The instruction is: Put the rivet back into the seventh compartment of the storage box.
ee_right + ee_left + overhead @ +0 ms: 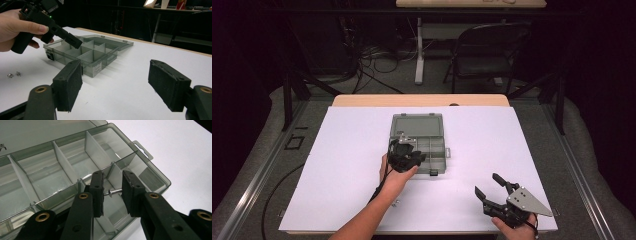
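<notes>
A smoky clear compartment box [436,150] lies open in the middle of the white table, its lid [417,124] folded back. My left gripper [404,156] hovers over the box's near left part. In the left gripper view its pads [112,182] are shut on a small silver screw [113,192], held crosswise above a compartment of the box [155,173]. My right gripper [486,183] rests near the table's front right, jaws open and empty. In the right gripper view that gripper [115,77] faces the box [100,66] and the left gripper [75,41].
A few small metal nuts [13,74] lie on the white sheet left of the box; they appear as tiny hardware [396,202] near the front edge. A folding chair [487,50] and a table leg stand beyond the far edge.
</notes>
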Demonstrator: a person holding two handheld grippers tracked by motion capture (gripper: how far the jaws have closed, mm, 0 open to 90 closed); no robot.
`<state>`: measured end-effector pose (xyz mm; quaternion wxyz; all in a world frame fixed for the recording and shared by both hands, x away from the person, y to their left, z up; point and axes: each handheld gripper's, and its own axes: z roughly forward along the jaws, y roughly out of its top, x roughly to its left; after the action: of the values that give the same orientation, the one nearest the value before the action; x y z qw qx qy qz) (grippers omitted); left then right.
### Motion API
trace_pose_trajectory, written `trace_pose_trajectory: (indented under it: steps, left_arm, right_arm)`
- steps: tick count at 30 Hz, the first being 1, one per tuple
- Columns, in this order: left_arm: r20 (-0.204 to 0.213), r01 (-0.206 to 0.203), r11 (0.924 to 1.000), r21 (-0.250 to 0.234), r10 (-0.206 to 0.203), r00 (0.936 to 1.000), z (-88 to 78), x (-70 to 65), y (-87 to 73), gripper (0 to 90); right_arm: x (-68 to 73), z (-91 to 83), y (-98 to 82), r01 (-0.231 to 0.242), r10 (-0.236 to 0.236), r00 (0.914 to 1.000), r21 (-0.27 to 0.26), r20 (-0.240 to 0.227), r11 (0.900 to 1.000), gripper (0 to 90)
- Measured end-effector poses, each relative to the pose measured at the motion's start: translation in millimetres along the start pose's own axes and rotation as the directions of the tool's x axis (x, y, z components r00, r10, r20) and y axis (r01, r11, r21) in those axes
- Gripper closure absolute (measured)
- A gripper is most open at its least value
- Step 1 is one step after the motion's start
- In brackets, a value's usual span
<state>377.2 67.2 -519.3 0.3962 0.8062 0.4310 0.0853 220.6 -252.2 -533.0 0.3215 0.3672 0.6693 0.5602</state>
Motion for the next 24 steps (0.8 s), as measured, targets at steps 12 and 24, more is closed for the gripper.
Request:
trace_pose_trajectory:
  steps: [12, 24]
  left_arm:
    - [0.003, 0.009, 0.9999, -0.005, -0.009, 1.0, 0.3, 0.4, 0.2, 71.3]
    - [0.014, 0.017, 0.9996, -0.024, -0.017, 0.9998, -2.4, 1.3, 0.6, 62.5]
  right_arm:
    - [0.1, 0.0, 0.1, 0.001, -0.001, 1.0, -0.001, -0.001, 1.0, 26.7]
    - [-0.1, -0.6, 0.3, 0.001, -0.001, 1.0, 0.003, 0.0, 1.0, 26.7]
